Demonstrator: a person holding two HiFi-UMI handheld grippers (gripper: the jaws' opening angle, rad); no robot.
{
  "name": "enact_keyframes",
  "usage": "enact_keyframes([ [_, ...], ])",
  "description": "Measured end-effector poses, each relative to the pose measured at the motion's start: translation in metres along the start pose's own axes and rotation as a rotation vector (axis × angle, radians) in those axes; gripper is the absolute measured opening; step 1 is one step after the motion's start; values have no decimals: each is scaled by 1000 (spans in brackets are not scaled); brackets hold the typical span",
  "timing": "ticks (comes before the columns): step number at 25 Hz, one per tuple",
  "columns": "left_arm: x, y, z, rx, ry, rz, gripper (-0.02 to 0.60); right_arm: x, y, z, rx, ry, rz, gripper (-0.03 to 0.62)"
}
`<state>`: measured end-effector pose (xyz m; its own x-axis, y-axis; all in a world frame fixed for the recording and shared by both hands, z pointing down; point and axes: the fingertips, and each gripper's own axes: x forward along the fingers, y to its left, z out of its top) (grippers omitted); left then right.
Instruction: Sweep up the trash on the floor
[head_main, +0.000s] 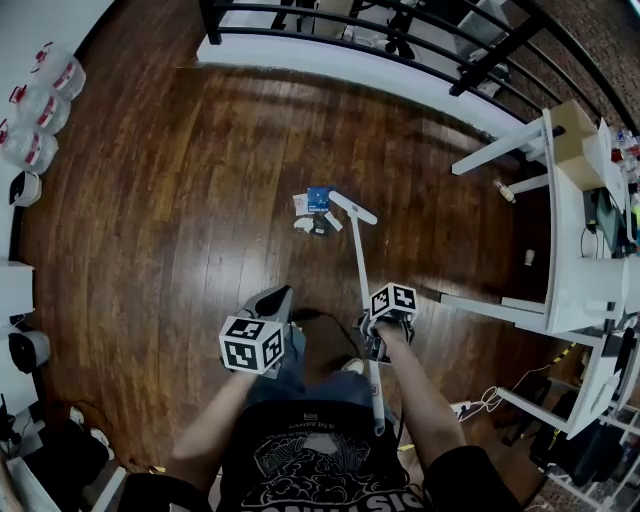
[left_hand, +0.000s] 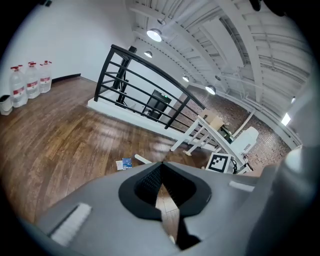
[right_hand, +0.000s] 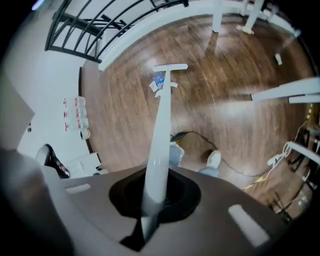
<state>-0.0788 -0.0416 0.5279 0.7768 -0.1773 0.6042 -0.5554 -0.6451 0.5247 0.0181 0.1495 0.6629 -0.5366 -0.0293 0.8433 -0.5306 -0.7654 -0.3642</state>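
Trash (head_main: 314, 211) lies mid-floor (head_main: 150, 200), broom (head_main: 361, 255) head touching down just right of it, handle clamped in right claw (head_main: 375, 343) to sweep it in, left claw (head_main: 277, 298) closed on nothing.

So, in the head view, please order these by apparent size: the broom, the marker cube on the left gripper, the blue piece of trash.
1. broom, clearly the largest.
2. marker cube on the left gripper; it is nearer the camera, so its real rank is unsure.
3. blue piece of trash, the smallest.
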Motion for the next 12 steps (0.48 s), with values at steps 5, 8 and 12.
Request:
enact_keyframes([
  [5,-22,-46,-13,26,-75,14,5,-48,-57,-40,-258,-119,-106,0],
  [8,-39,-82,-34,46,-118,40,5,-70,-81,-77,-362,-196,-110,0],
  [12,-61,-146,-86,82,-150,76,5,-88,-128,-139,-449,-261,-102,0],
])
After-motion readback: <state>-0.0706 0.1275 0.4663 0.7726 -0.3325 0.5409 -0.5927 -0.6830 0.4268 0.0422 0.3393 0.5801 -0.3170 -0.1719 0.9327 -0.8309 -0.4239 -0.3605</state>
